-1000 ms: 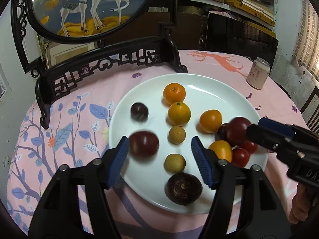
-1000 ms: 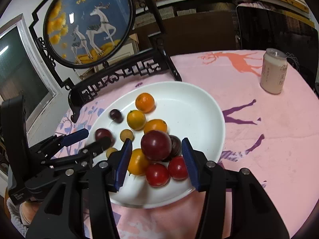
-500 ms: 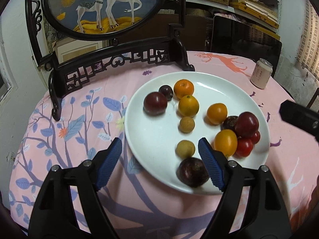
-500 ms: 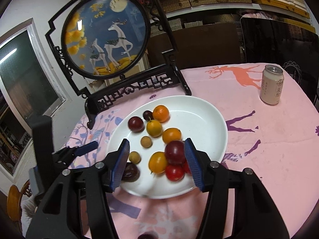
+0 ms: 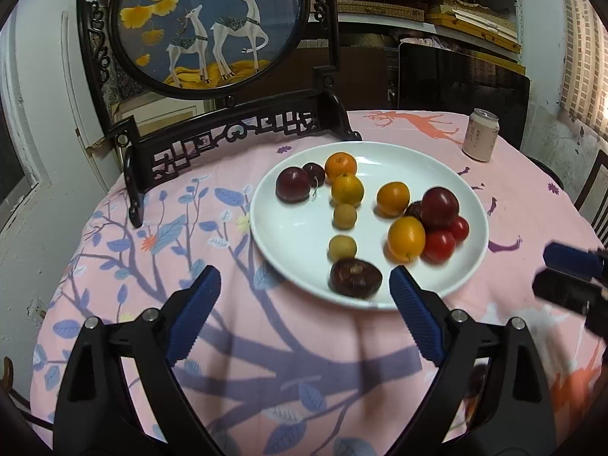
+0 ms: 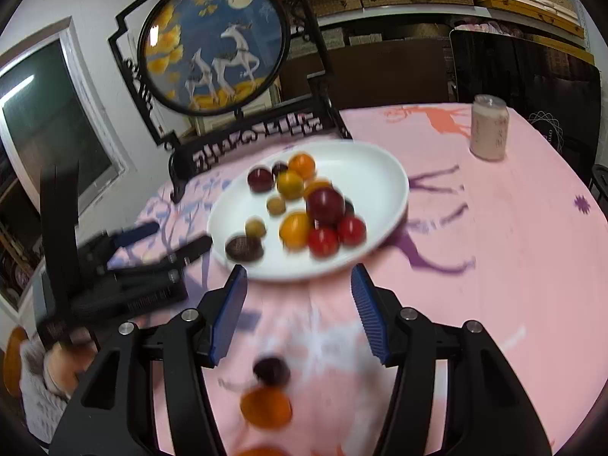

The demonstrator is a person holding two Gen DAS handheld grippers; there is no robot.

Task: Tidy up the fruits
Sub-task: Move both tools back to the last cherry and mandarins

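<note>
A white plate point(image 5: 296, 250) holds several fruits: two dark plums point(image 5: 292, 189) at its far left, oranges point(image 5: 347, 189), two small tan fruits point(image 5: 342, 247), a dark brown fruit point(image 5: 355, 278), and a pile with a big dark red plum point(image 5: 439, 206) and red tomatoes point(image 5: 439, 245). My left gripper point(image 5: 304, 285) hangs before the plate's near rim, its jaws opening with nothing between them. My right gripper point(image 6: 298, 277) stands open and empty short of the plate point(image 6: 372, 174). A dark plum point(image 6: 271, 370) and an orange point(image 6: 266, 406) lie loose on the cloth under it.
A black carved stand with a round deer picture point(image 5: 212, 26) rises behind the plate. A pale drink can point(image 5: 479, 135) stands at the far right of the pink patterned tablecloth point(image 5: 152, 235). A dark chair back point(image 5: 463, 72) is beyond the round table's edge.
Both grippers have drawn back from the plate. The left let go of a dark plum, now beside the small plum, and spread wider. The right left its big plum on the pile.
</note>
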